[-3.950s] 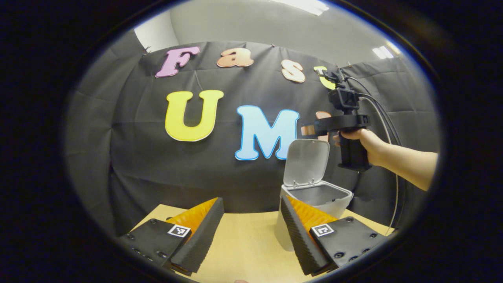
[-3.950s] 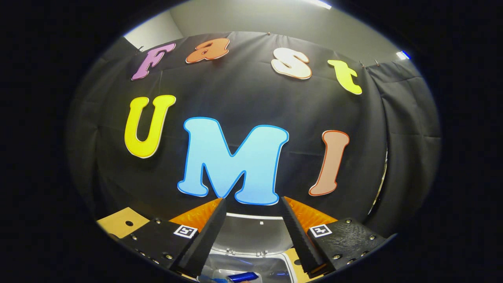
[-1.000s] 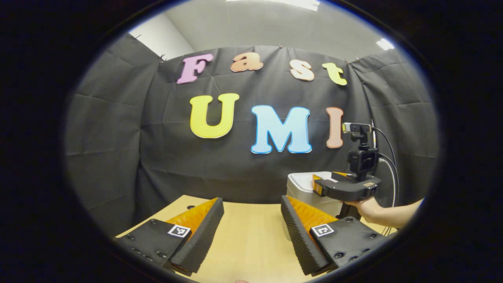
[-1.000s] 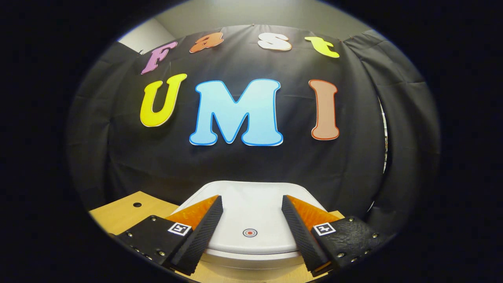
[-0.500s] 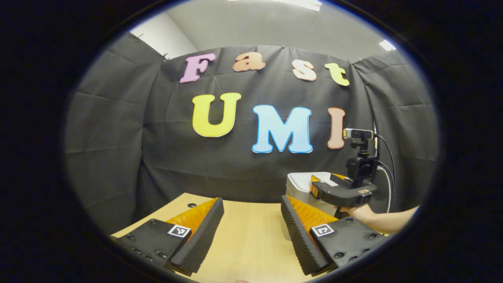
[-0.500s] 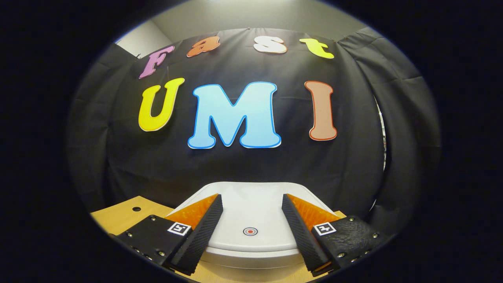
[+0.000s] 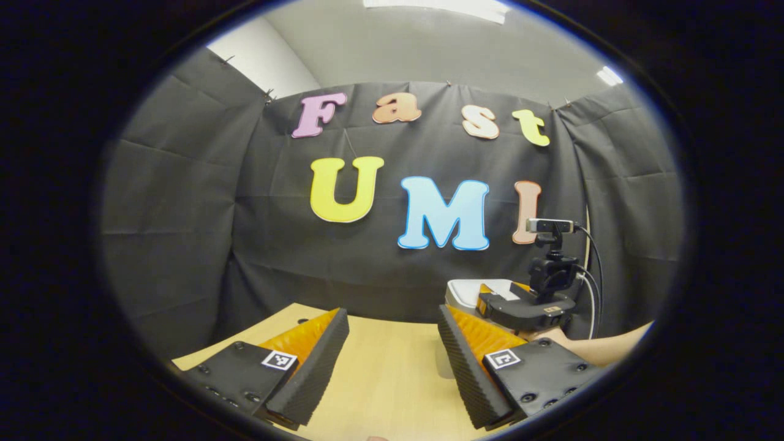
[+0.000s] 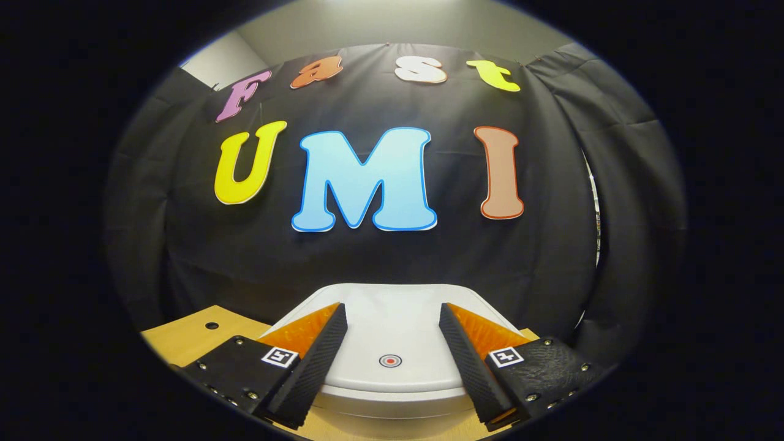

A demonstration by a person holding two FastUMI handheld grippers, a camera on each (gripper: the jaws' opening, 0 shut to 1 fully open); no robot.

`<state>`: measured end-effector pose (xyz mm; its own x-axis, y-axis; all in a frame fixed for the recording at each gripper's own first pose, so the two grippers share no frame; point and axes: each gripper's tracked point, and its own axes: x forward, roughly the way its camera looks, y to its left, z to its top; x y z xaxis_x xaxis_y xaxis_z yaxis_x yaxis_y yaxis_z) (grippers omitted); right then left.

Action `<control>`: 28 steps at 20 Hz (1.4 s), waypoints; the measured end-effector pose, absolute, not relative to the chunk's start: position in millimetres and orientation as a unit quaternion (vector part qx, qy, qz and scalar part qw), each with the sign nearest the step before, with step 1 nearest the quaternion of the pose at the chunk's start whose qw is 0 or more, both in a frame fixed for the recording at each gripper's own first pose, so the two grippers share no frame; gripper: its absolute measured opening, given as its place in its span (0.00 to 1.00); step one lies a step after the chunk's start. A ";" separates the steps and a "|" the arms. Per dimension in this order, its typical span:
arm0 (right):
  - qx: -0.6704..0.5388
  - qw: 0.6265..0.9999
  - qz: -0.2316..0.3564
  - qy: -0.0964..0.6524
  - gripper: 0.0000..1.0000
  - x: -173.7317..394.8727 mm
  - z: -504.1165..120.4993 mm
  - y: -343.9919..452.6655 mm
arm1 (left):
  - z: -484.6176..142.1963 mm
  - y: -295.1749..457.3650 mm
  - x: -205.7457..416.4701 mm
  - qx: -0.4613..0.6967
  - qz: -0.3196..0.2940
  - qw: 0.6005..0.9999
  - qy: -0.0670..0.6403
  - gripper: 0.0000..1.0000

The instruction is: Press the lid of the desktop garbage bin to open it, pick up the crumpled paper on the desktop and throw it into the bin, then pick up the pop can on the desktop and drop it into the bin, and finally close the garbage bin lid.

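The white desktop bin (image 8: 392, 398) stands with its lid (image 8: 392, 334) down flat; a small red ring mark (image 8: 390, 361) sits near the lid's front edge. My right gripper (image 8: 392, 318) is open just above the lid, one finger on each side of the mark. In the left gripper view the bin (image 7: 468, 293) shows at the right, partly hidden by the right gripper (image 7: 527, 306) and the hand that holds it. My left gripper (image 7: 392, 318) is open over the wooden table (image 7: 386, 380), with nothing between its fingers.
Black cloth walls close in the table at the back and both sides. A small hole (image 8: 211, 325) marks the tabletop left of the bin. Cables (image 7: 591, 275) run down from the right gripper's camera. A forearm (image 7: 606, 346) reaches in from the right.
Four seconds ago the lid stood upright and the right gripper was high above the bin; now the lid is down. In the last second the left gripper drew back slightly; the right barely moved.
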<state>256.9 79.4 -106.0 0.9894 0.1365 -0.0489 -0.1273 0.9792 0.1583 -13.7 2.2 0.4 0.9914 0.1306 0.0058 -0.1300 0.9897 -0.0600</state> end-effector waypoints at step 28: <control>0.073 0.994 0.086 -0.014 0.95 30.0 -44.5 29.9 | -41.8 10.8 24.6 -0.010 0.036 0.999 -0.017 0.94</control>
